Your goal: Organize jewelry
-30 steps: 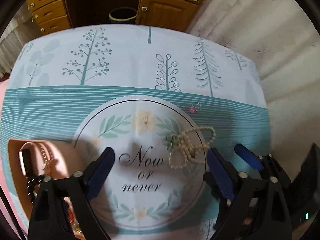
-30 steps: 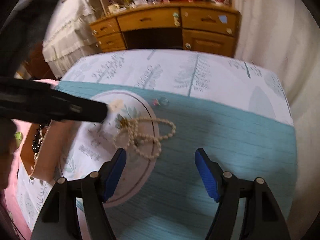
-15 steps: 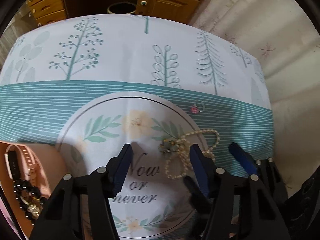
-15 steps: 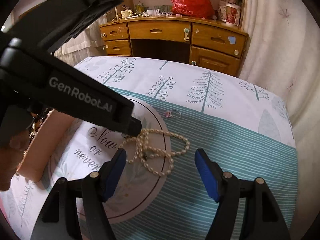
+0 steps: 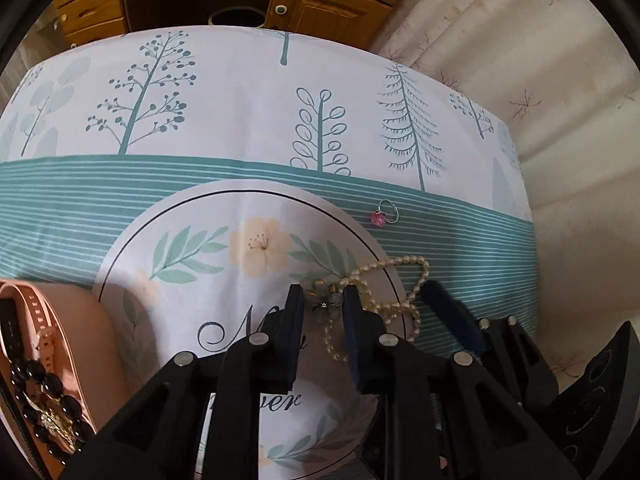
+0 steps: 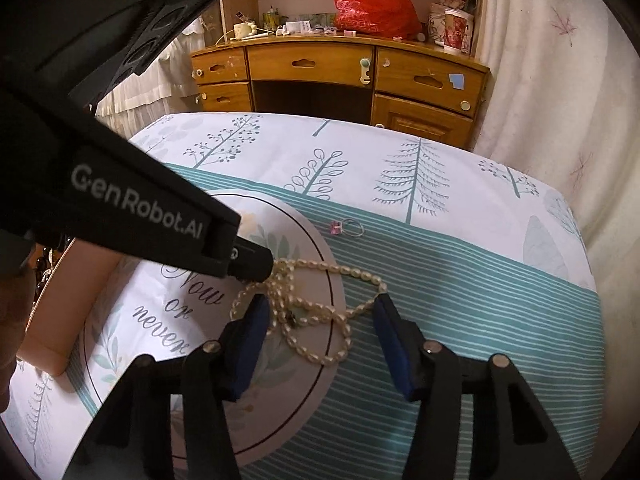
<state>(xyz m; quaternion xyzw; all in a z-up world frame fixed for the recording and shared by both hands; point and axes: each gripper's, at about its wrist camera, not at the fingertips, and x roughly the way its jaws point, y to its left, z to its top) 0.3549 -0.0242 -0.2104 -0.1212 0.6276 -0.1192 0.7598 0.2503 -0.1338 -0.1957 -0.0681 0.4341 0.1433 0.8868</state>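
Note:
A pearl necklace point(image 5: 400, 304) lies tangled on the printed tablecloth, also in the right wrist view point(image 6: 320, 308). My left gripper point(image 5: 322, 308) is down at its left end, jaws narrowed around the small flower clasp point(image 5: 326, 300) with a gap still showing. My right gripper point(image 6: 318, 312) is open and straddles the necklace's middle. A ring with a pink stone point(image 5: 384, 214) lies farther back, seen also in the right wrist view point(image 6: 346, 227). A pink jewelry tray point(image 5: 80, 320) at the left holds a pink watch point(image 5: 28, 320) and a black bead bracelet point(image 5: 44, 404).
A wooden desk with drawers point(image 6: 340, 80) stands beyond the table, with a red bag point(image 6: 372, 4) and clutter on top. A pale curtain point(image 6: 560, 80) hangs at the right. The table edge point(image 5: 524, 216) falls off at the right.
My left gripper has moved forward onto the necklace's clasp end and its jaws have narrowed a lot. My right gripper has come down around the necklace, still open.

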